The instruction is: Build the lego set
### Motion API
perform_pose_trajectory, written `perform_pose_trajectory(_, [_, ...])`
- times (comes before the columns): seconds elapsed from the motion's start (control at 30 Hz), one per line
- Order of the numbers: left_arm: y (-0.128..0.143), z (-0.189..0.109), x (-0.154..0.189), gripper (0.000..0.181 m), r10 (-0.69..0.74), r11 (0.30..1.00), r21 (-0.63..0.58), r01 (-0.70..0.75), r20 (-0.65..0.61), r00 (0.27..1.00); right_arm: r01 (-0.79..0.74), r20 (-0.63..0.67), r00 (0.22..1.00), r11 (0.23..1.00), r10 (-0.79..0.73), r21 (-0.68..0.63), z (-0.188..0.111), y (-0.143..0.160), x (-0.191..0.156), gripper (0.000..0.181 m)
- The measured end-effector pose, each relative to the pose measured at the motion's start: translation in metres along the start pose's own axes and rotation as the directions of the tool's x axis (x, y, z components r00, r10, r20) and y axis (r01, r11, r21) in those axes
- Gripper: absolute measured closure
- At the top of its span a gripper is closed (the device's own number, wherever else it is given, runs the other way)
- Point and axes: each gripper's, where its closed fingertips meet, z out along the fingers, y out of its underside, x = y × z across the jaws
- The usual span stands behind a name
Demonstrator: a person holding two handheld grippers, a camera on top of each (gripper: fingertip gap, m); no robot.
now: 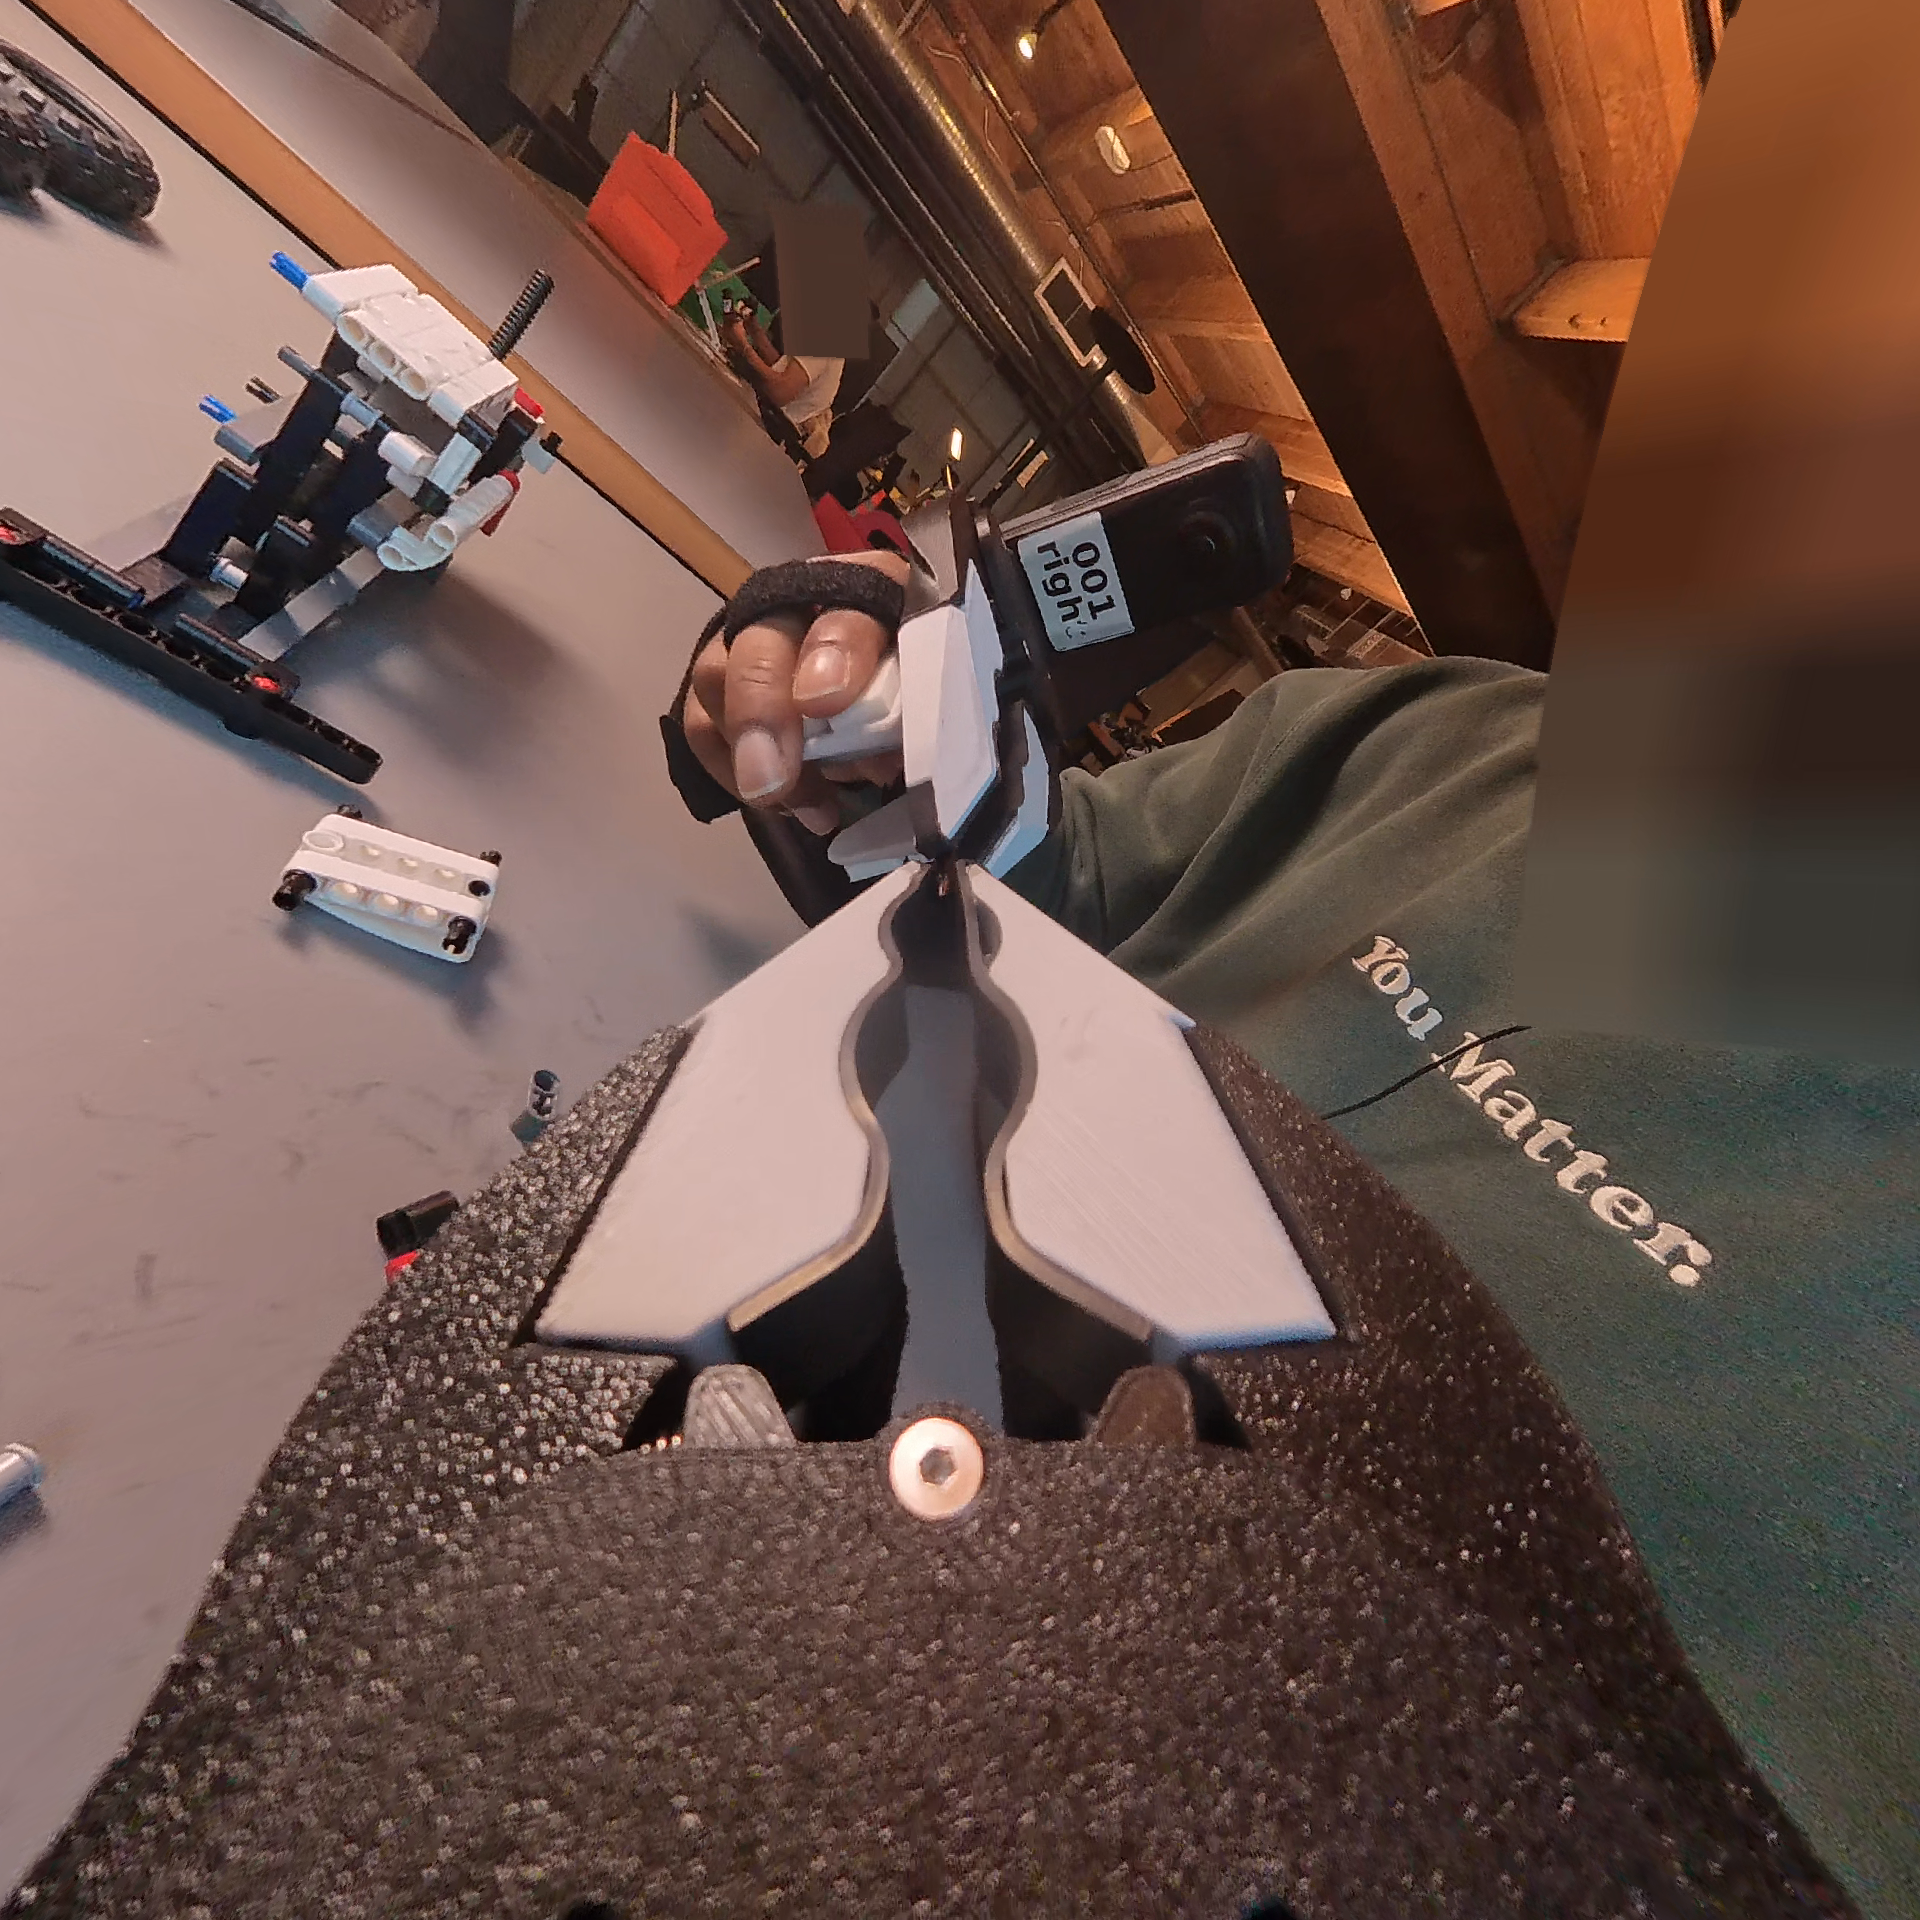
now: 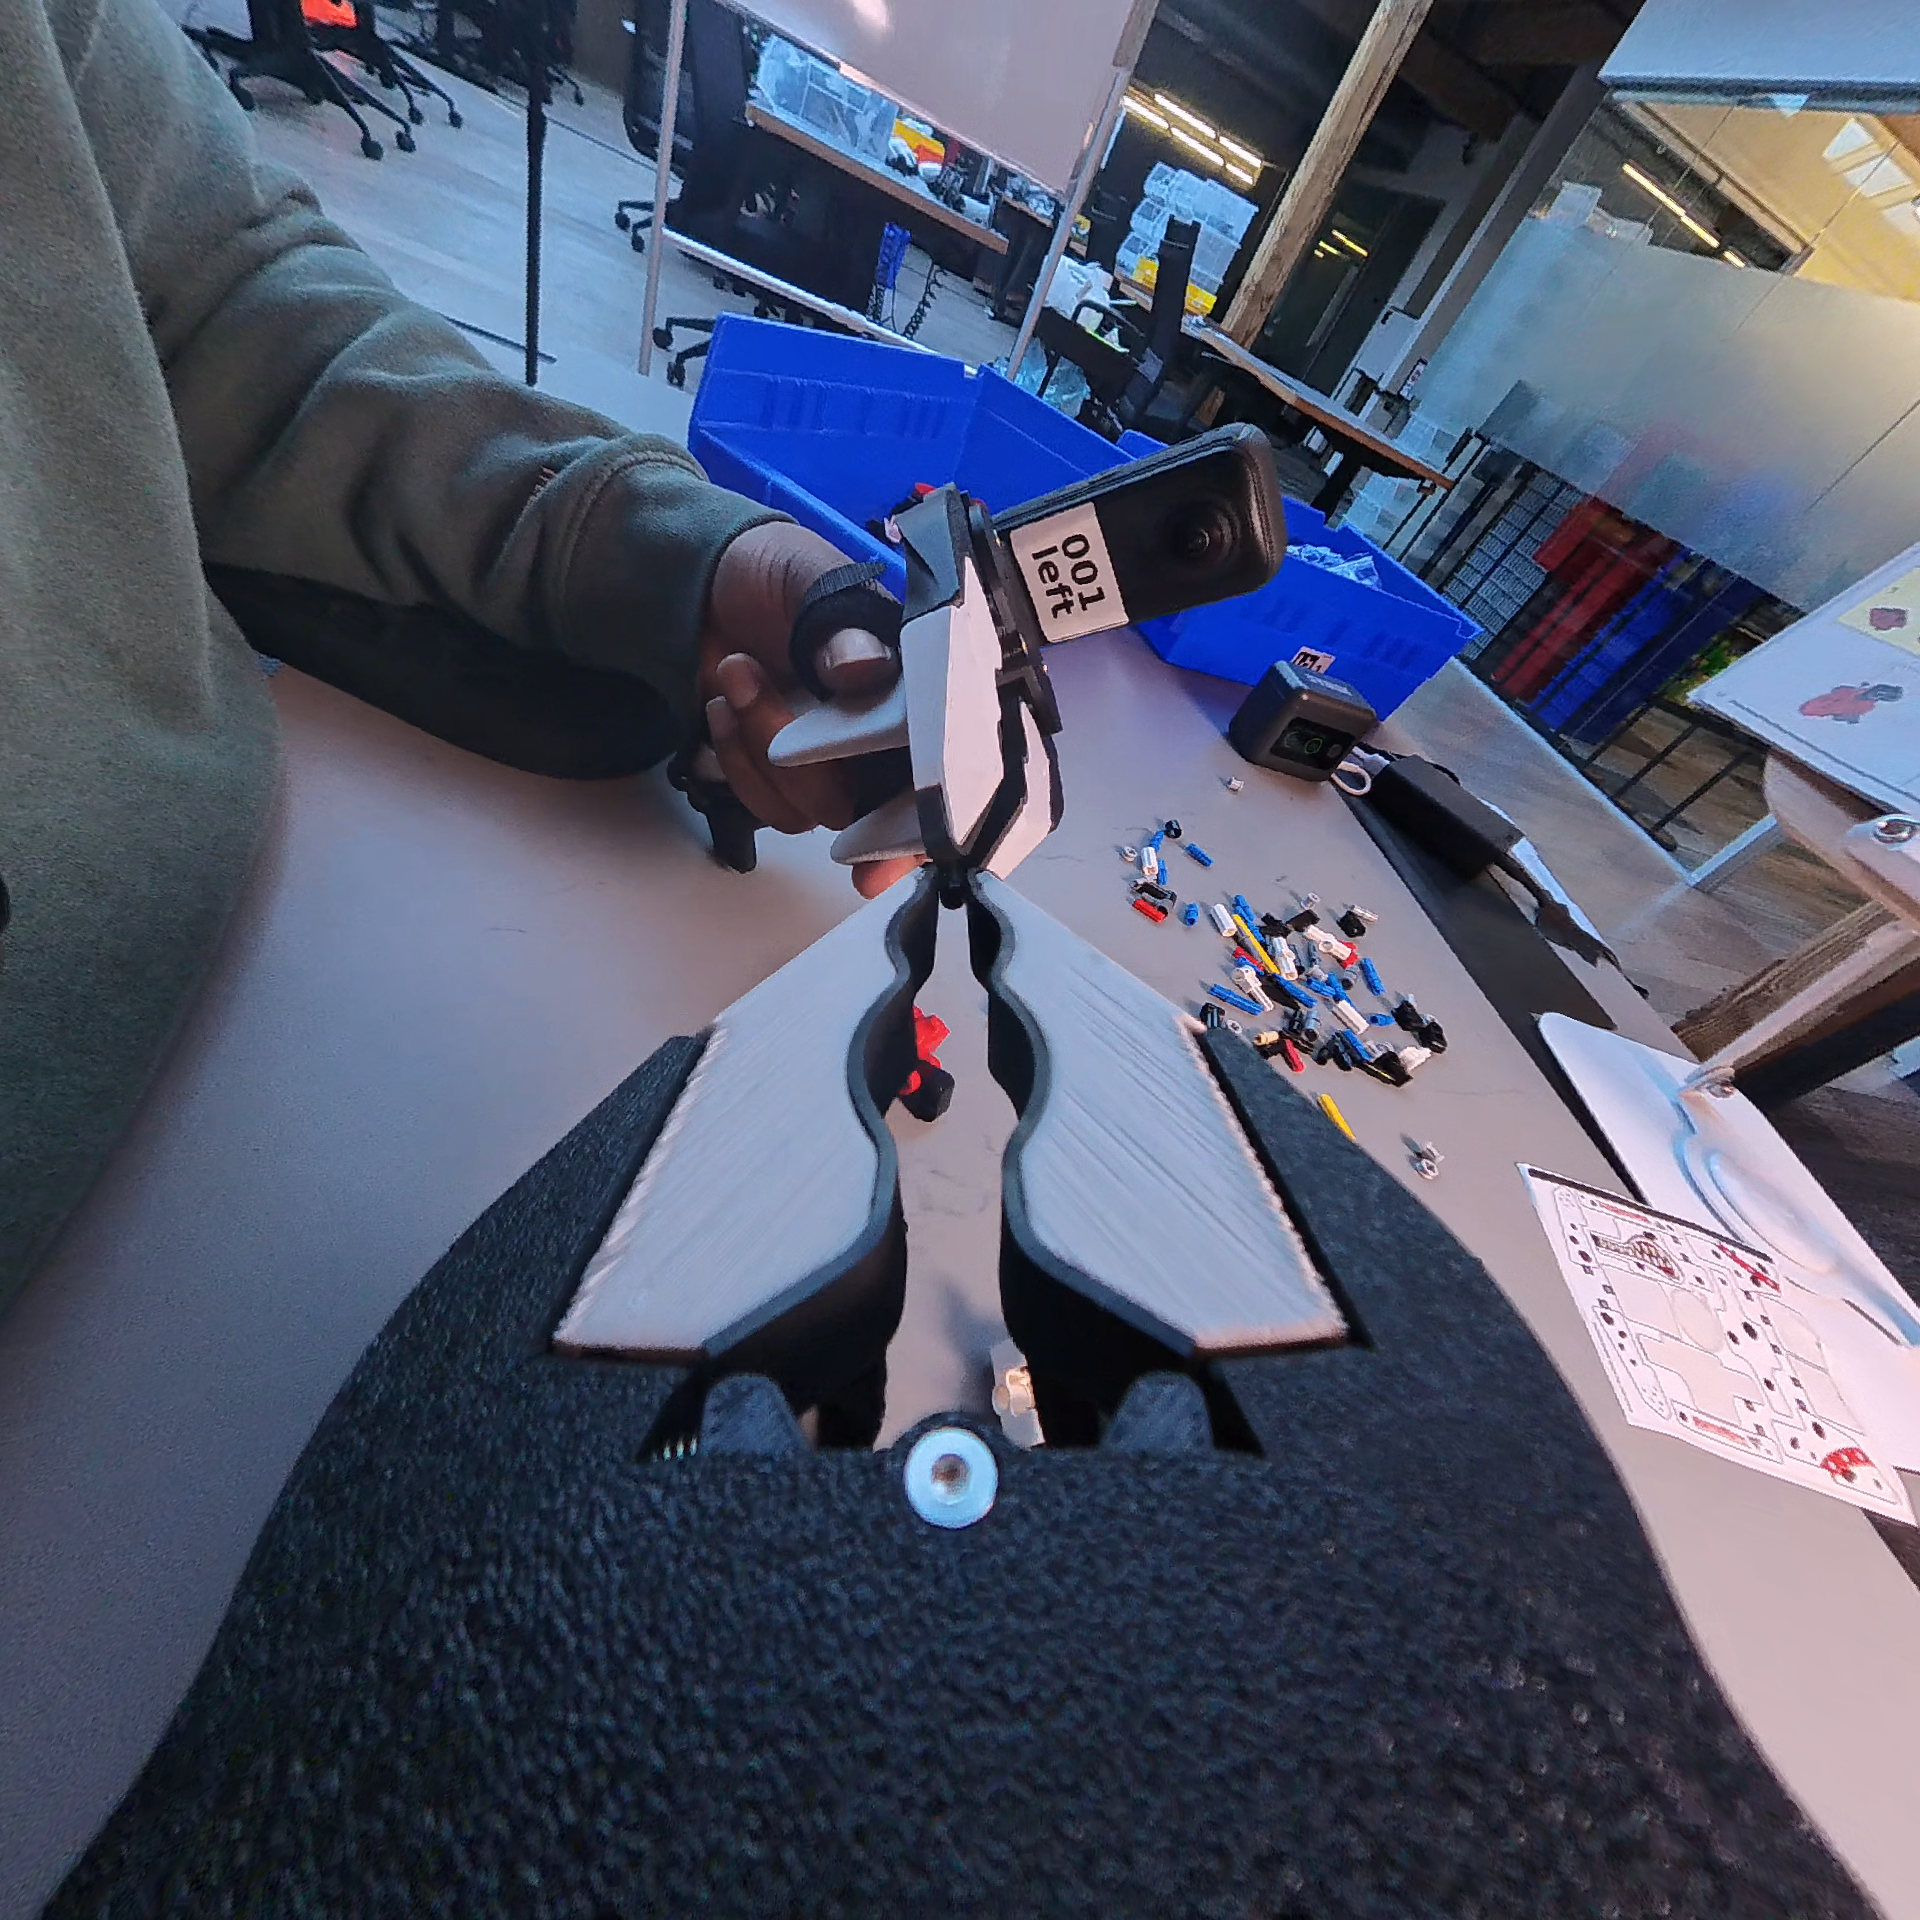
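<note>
Both my grippers meet tip to tip above the grey table (image 2: 520, 987).
Left gripper (image 1: 940, 883) and right gripper (image 2: 951, 894) pinch a tiny dark piece I can't identify — loose lego pins (image 2: 1288, 987) scattered nearby, blue bins (image 2: 1039, 457) behind.

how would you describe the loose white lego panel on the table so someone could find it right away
On the grey table, look nearer than the half-built black and white lego model. The white panel lies flat by itself there. Unlike the tiny scattered pieces, it is a broad rectangle with rows of holes and black pins at its corners.

A black tyre (image 1: 78, 156) is cut off by the edge, far behind the lego model (image 1: 343, 468). The tiny piece (image 2: 951, 896) between both grippers' tips is too small to tell.
</note>
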Motion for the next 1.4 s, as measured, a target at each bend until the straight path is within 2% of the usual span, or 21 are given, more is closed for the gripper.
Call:
perform_pose_trajectory(0.27, [0.002, 0.001, 0.001, 0.176, -0.006, 1.000, -0.008, 0.006, -0.009, 1.000, -0.016, 0.027, 1.000, 1.000, 0.017, -0.011, -0.001, 0.000, -0.003, 0.177])
perform_pose_trajectory(0.4, [0.004, 0.002, -0.009, 0.174, 0.084, 0.996, -0.050, -0.079, 0.089, 0.993, -0.080, 0.055, 0.995, 0.994, 0.084, -0.076, -0.001, 0.011, -0.002, 0.177])
perform_pose_trajectory(0.47, [0.007, -0.001, -0.022, 0.167, 0.203, 0.976, -0.120, -0.181, 0.208, 0.957, -0.092, 0.050, 0.994, 0.986, 0.100, -0.137, -0.002, 0.022, 0.002, 0.177])
perform_pose_trajectory(0.53, [0.013, -0.007, -0.041, 0.162, 0.351, 0.929, -0.244, -0.279, 0.336, 0.874, -0.116, 0.050, 0.990, 0.973, 0.129, -0.201, -0.004, 0.035, 0.005, 0.177])
perform_pose_trajectory(0.6, [0.025, -0.012, -0.059, 0.161, 0.472, 0.863, -0.389, -0.322, 0.398, 0.787, -0.138, 0.059, 0.985, 0.948, 0.161, -0.285, -0.007, 0.050, 0.007, 0.177])
perform_pose_trajectory(0.7, [0.040, -0.008, -0.073, 0.158, 0.560, 0.793, -0.512, -0.330, 0.397, 0.728, -0.135, 0.091, 0.978, 0.896, 0.190, -0.424, -0.008, 0.073, 0.007, 0.177])
perform_pose_trajectory(0.83, [0.051, -0.005, -0.086, 0.157, 0.638, 0.713, -0.622, -0.324, 0.384, 0.667, -0.040, 0.192, 0.965, 0.822, 0.179, -0.568, -0.008, 0.090, -0.004, 0.177])
perform_pose_trajectory(1.03, [0.066, -0.004, -0.098, 0.161, 0.697, 0.625, -0.724, -0.290, 0.352, 0.625, 0.064, 0.286, 0.940, 0.732, 0.183, -0.678, -0.005, 0.103, -0.012, 0.177])
perform_pose_trajectory(1.2, [0.068, -0.001, -0.099, 0.174, 0.694, 0.620, -0.731, -0.285, 0.341, 0.634, 0.097, 0.311, 0.932, 0.702, 0.184, -0.706, -0.004, 0.105, -0.013, 0.177])
perform_pose_trajectory(1.4, [0.074, 0.007, -0.094, 0.174, 0.671, 0.629, -0.720, -0.291, 0.315, 0.671, 0.118, 0.332, 0.923, 0.680, 0.193, -0.723, -0.006, 0.104, -0.020, 0.177])
